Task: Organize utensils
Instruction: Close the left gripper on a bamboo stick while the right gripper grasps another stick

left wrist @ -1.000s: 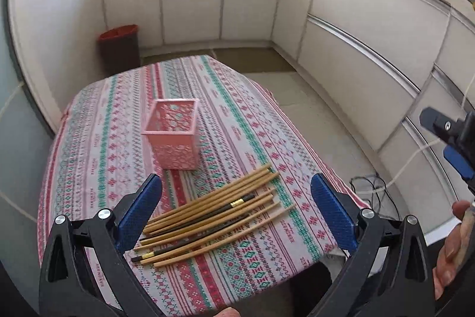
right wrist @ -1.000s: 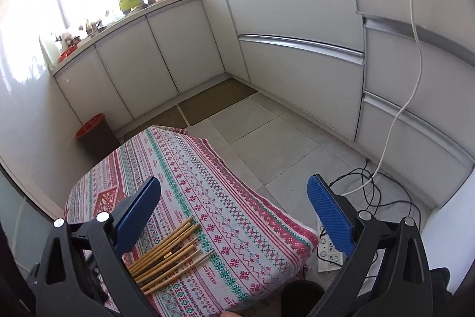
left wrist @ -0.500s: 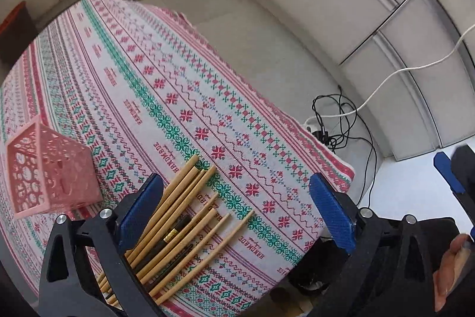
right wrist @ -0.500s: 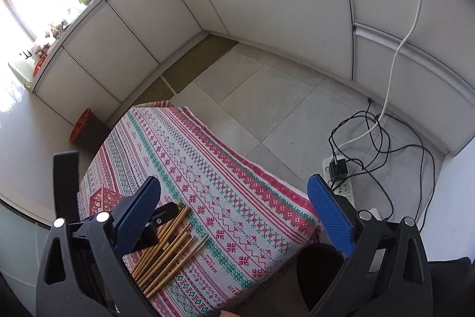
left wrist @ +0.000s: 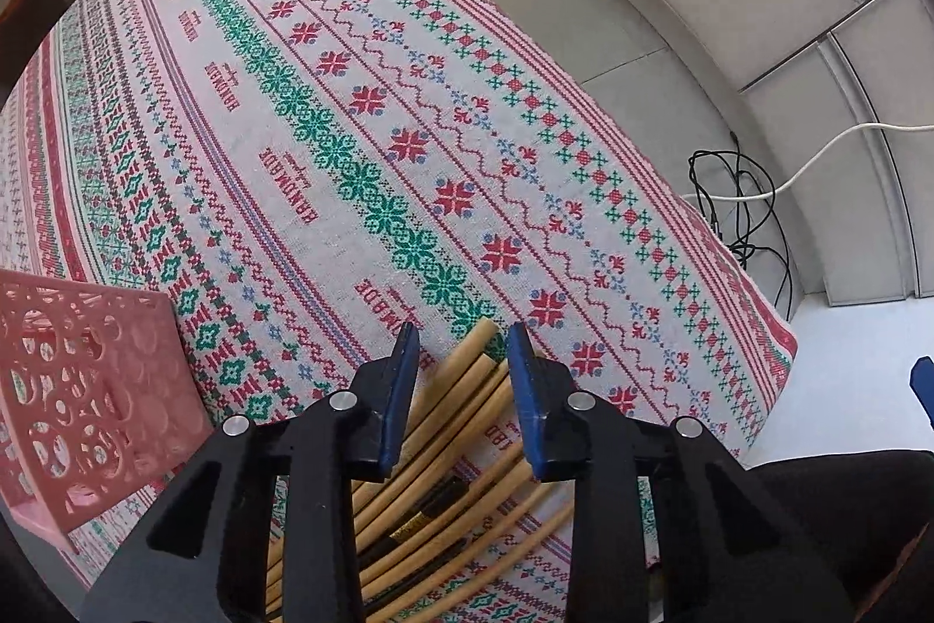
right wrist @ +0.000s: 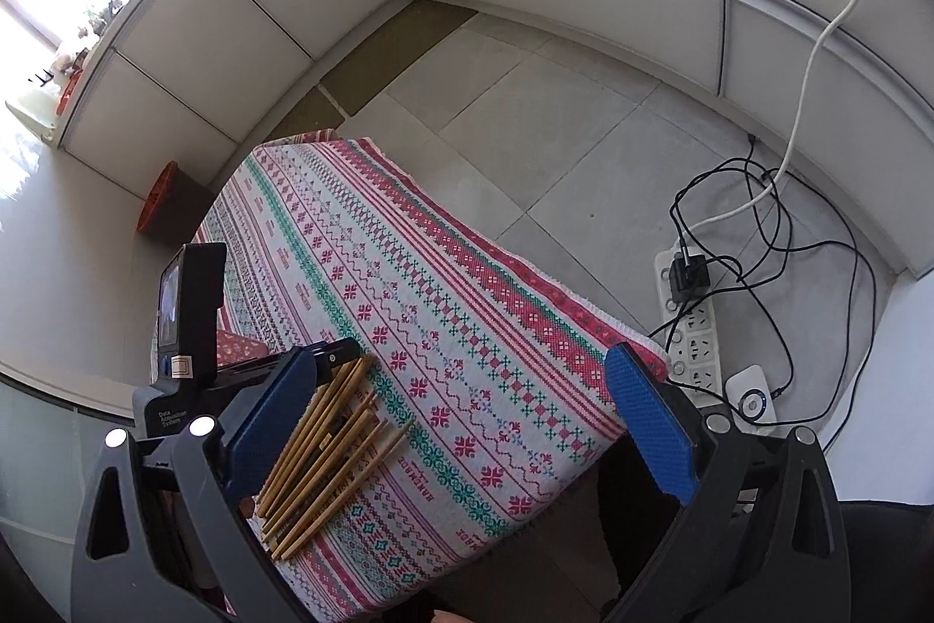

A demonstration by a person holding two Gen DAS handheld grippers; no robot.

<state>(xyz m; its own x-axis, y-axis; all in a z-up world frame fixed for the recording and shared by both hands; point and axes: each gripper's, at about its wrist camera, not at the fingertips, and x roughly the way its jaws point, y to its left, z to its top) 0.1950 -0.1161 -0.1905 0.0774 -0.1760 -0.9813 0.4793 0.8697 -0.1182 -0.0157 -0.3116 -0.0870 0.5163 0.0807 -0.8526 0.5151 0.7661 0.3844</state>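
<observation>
Tablecloth (left wrist: 362,109) fills most of the left wrist view, pink basket (left wrist: 87,389) at lower left. Chopsticks (left wrist: 467,378) lie bundled at bottom centre, long axis running from lower left to upper right. Left gripper (left wrist: 464,348), jaws narrowed around several upper ends without clamping them, seems mid-pick; next comes closing, then lifting. Right gripper (right wrist: 461,413) hangs wide open, empty.
</observation>
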